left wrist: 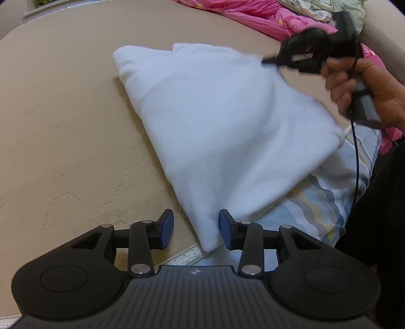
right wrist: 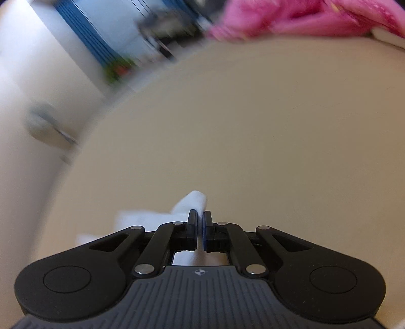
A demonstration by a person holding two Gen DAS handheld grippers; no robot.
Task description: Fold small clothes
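Note:
A white garment lies folded on the beige mattress, its near corner between the blue pads of my left gripper, which is open around it. My right gripper is held by a hand at the garment's far right edge and lifts that edge. In the right wrist view my right gripper is shut on a pinch of the white garment, which sticks out past the fingertips.
A pink quilt and pale bedding are heaped at the far right. A striped blue and yellow cloth lies under the garment's near right side. The mattress edge piping runs close to my left gripper. A black cable hangs from the right gripper.

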